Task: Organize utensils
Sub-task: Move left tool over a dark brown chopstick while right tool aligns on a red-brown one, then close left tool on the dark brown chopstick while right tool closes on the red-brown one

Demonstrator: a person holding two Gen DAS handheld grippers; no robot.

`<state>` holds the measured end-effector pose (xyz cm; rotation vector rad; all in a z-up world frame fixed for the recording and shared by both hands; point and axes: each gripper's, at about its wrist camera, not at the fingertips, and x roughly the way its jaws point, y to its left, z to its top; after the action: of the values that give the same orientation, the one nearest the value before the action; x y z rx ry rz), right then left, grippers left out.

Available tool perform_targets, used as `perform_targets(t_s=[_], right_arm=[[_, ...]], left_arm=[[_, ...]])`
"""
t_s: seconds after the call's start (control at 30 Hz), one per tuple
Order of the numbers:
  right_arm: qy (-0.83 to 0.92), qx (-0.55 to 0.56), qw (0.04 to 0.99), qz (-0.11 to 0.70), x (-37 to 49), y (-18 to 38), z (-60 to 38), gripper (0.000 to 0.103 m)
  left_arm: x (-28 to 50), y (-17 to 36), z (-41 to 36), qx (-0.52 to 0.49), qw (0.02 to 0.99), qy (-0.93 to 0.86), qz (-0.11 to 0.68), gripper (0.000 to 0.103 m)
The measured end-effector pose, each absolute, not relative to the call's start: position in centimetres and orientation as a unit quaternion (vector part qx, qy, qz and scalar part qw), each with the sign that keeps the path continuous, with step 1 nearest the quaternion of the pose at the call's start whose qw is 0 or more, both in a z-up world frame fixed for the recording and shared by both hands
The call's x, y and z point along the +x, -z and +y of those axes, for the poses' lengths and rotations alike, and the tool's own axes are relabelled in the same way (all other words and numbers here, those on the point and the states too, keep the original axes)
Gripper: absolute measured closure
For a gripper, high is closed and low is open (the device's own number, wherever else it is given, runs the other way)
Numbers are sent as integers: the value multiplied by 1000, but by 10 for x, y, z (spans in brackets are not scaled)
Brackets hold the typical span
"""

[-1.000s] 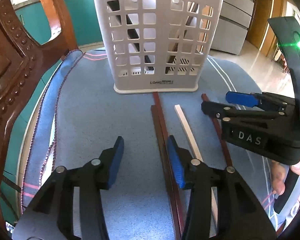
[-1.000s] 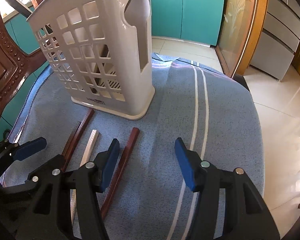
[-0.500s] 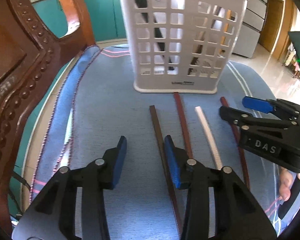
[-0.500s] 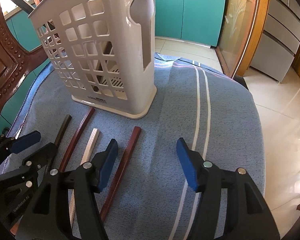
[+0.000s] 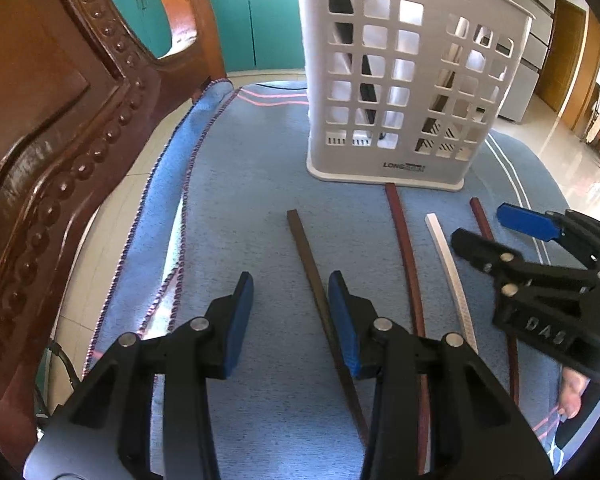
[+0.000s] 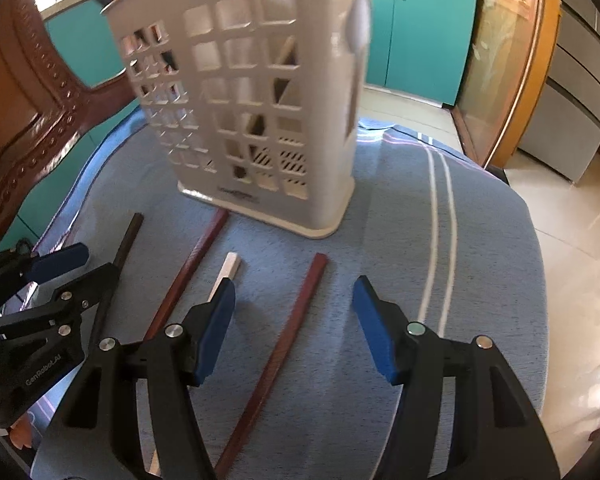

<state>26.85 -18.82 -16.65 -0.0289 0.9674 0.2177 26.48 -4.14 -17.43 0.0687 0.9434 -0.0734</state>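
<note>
Left gripper (image 5: 290,312): its jaws are standing partly apart with nothing between them, hovering low over the blue cloth (image 5: 240,208); the dark brown chopstick (image 5: 312,276) is lying just beside the inner edge of its right finger, not between the pads.
Right gripper (image 6: 294,320): its jaws are standing wide apart, pinching nothing; the reddish chopstick (image 6: 296,320) is running between the two fingers on the cloth, seemingly below the pads.
Loose utensils: four sticks are lying side by side in front of the holder, namely the dark brown one, a red-brown chopstick (image 5: 404,240) whose far end is reaching the holder's base, a white chopstick (image 5: 448,264), and the reddish one at the right.
Utensil holder (image 5: 404,80): the white lattice basket is standing upright at the far side of the cloth, with a few dark handles already showing through its holes.
Step in hand: both grippers appear to be lining up for a pick, each on an outer stick.
Next move: the left one is needing a small shift to straddle its stick; then lowering, closing across the thin shaft, lifting, and tipping it upright over the basket's mouth.
</note>
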Motion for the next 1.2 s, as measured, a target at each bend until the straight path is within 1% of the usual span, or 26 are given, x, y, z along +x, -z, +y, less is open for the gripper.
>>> perform_targets(t_s=[0.23, 0.3, 0.37, 0.43, 0.47, 0.53, 0.57, 1.0, 1.07, 1.1, 1.2], right_arm=[[-110, -45, 879, 462, 261, 169, -174, 43], [-113, -45, 878, 463, 260, 168, -172, 45], [-119, -46, 877, 462, 258, 167, -170, 51], [-122, -48, 877, 462, 259, 166, -166, 63], [-123, -47, 877, 462, 259, 166, -166, 66], [-122, -42, 877, 463, 259, 165, -170, 77], [-121, -39, 877, 464, 260, 165, -171, 78], [-120, -40, 877, 463, 260, 162, -173, 79], [-121, -41, 877, 463, 260, 163, -172, 81], [-123, -41, 877, 463, 260, 163, -171, 85], [-125, -42, 877, 462, 259, 163, -168, 85]], left_arm=[[267, 176, -42, 35, 888, 36, 456, 63], [272, 177, -43, 37, 887, 37, 458, 61], [275, 180, -43, 40, 888, 37, 457, 59], [274, 180, -46, 43, 888, 36, 456, 59], [274, 179, -46, 43, 888, 37, 456, 59], [271, 179, -47, 44, 889, 37, 455, 59], [270, 179, -48, 44, 889, 37, 455, 59], [270, 180, -51, 50, 890, 38, 452, 59], [271, 180, -51, 48, 889, 42, 453, 62], [271, 180, -52, 48, 889, 44, 453, 63], [271, 180, -53, 52, 890, 44, 452, 64]])
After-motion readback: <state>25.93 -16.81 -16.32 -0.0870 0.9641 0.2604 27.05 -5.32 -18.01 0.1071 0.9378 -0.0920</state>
